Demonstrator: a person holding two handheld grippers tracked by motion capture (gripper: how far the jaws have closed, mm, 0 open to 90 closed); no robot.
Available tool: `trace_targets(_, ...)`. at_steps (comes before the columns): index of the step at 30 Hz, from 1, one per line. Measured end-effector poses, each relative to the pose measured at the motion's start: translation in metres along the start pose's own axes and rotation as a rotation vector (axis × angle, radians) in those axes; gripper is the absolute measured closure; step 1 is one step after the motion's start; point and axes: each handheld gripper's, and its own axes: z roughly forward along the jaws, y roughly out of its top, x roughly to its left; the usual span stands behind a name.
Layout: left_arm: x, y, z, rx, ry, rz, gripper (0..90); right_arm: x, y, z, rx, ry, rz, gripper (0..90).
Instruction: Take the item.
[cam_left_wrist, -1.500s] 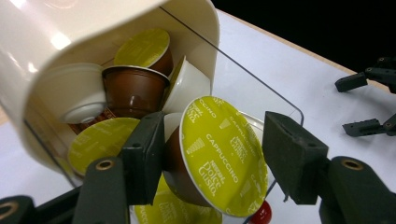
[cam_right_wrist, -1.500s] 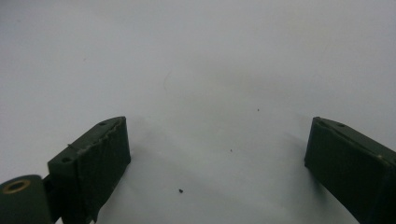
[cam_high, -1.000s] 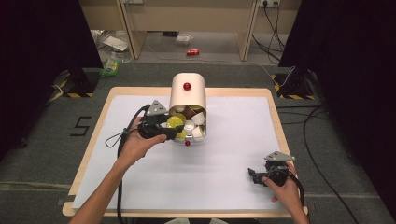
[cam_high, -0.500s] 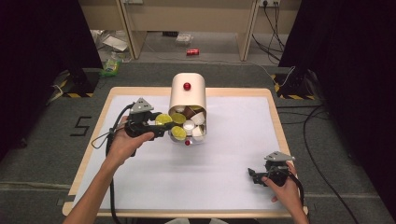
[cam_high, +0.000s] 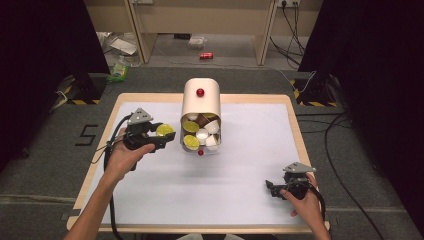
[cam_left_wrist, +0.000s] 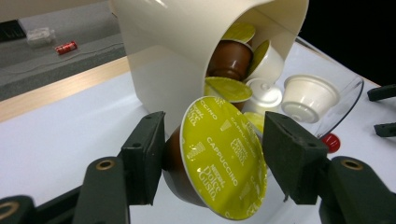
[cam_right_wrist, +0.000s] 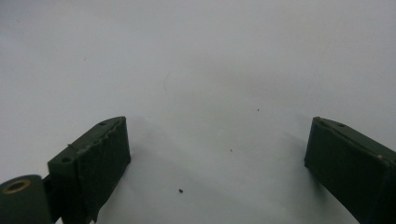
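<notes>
high view: left gripper clamped on a cappuccino capsule, held just left of the open mouth of the tipped cream canister, apart from it and above the white mat. canister lying on its side, long axis running away from the person, mouth toward the person, red knob on top. more capsules heaped in the mouth behind a clear lid: lime-foiled, white, brown. left hand plainly the nearer one to the canister; right gripper well apart, low at the right near corner of the mat, jaws apart, nothing between them. judged: capsule already drawn clear of the heap, so next move turns on free mat lying left of and nearer than the canister

left gripper view: pads pressed on the capsule from both sides, one against the brown cup wall, the other at the foil rim. capsule tilted, lime foil lid facing the camera, printed "cappuccino" and a brand name, brown body behind; short, squat form, no marked long axis. canister mouth directly beyond, holding brown, lime and white capsules; a white capsule resting on the clear lid. grip judged firm but off-centre, some risk of pivoting

right gripper view: jaws wide apart over bare white mat, pads empty, a few dark specks on the surface
</notes>
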Motion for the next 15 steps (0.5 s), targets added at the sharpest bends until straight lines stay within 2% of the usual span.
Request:
trace_targets(7,0.013,-0.022,-0.005,-0.004,0.044,-0.033,40.3,0.0,0.0,0.0,0.0,0.0,0.0,7.2)
trace_targets(15,0.028,-0.048,0.0,-0.002,0.091,-0.089,40.3,0.0,0.0,0.0,0.0,0.0,0.0,7.2)
